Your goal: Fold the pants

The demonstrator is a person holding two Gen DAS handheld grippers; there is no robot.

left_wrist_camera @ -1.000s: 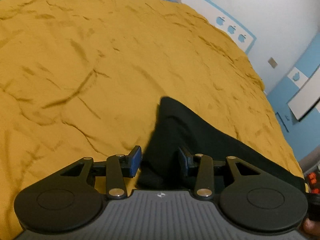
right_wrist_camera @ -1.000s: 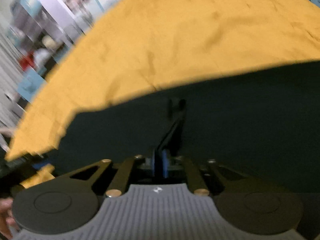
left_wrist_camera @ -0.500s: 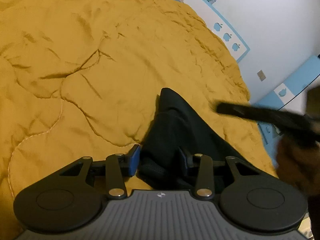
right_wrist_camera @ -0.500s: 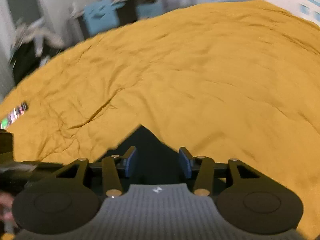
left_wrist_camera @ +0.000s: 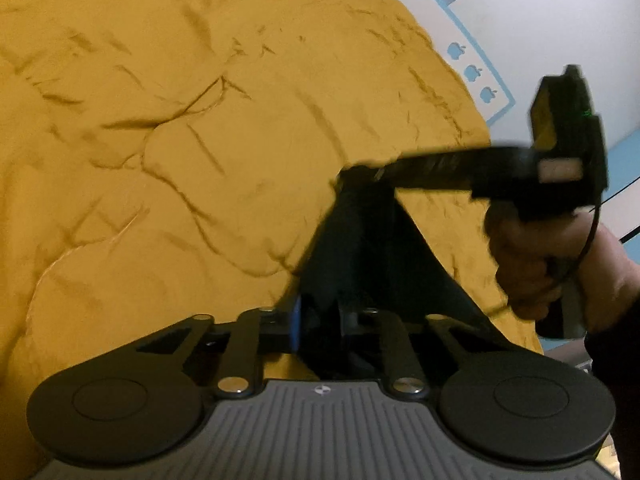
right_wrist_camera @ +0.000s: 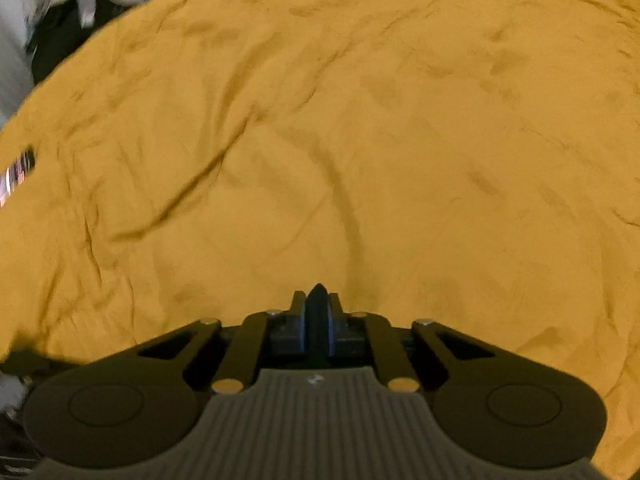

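A wrinkled yellow bedspread (left_wrist_camera: 200,160) fills both views, largely bare. Black pants (left_wrist_camera: 372,248) are pinched by the left tongs (left_wrist_camera: 318,320), just narrowed onto the cloth. A fold tip is clamped in the right tongs (right_wrist_camera: 317,316), reached in from the right by a hand (left_wrist_camera: 532,252).

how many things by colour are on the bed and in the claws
black pants: 1
black claws, left and right, both clamped on the pants: 2
mustard yellow bedspread: 1
total: 4
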